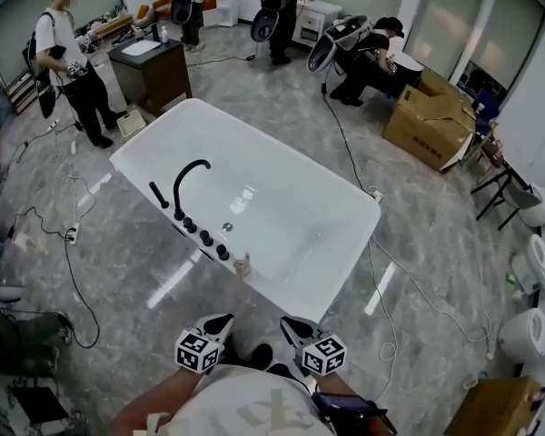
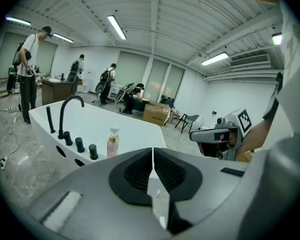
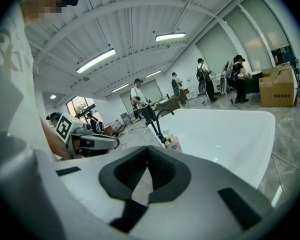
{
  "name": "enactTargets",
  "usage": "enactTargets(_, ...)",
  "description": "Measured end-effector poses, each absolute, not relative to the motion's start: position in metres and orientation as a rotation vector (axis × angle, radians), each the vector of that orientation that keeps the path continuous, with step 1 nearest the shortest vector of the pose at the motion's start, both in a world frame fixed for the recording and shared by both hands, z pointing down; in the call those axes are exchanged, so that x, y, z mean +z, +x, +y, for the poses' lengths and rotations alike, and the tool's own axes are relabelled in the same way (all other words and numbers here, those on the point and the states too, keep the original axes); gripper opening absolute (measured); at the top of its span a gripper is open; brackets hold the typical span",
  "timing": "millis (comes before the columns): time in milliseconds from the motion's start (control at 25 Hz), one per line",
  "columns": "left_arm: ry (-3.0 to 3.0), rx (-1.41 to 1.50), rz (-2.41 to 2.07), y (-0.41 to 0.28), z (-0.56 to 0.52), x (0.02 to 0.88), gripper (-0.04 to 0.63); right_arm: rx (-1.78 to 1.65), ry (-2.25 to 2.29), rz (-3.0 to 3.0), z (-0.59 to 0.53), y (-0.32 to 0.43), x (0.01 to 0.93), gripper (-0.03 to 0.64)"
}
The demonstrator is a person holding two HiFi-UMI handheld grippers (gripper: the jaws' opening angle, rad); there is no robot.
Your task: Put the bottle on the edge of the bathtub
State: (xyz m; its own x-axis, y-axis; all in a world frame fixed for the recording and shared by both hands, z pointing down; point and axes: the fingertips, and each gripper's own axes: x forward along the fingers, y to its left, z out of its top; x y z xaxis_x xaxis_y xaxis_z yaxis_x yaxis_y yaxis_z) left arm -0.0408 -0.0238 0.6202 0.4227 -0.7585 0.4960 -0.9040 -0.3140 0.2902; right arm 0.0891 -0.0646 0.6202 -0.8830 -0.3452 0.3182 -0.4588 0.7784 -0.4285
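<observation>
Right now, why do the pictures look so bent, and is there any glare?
Head view: light glares off the bathtub's glossy inside and streaks the polished floor. Left gripper view: the fisheye lens bends the ceiling beams, the corners go black, yet the bottle reads clearly. Right gripper view: same bending; the strip lights burn out white.

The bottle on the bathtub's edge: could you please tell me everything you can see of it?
The bottle is small and slim, with a pink, translucent-looking body, a gold-toned collar and a pale cap in place. It stands upright on the white bathtub rim, just past the last of the black knobs, at the end nearest the person. Only the rim touches it. No label can be made out.
</observation>
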Motion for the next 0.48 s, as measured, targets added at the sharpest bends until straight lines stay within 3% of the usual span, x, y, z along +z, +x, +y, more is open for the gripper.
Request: enactTargets(480, 2.154, 0.410, -1.408, -0.038, -0.010, 0.621, 0.014, 0.751, 0.585, -2.767, -0.057, 0.081, 0.625, 0.006)
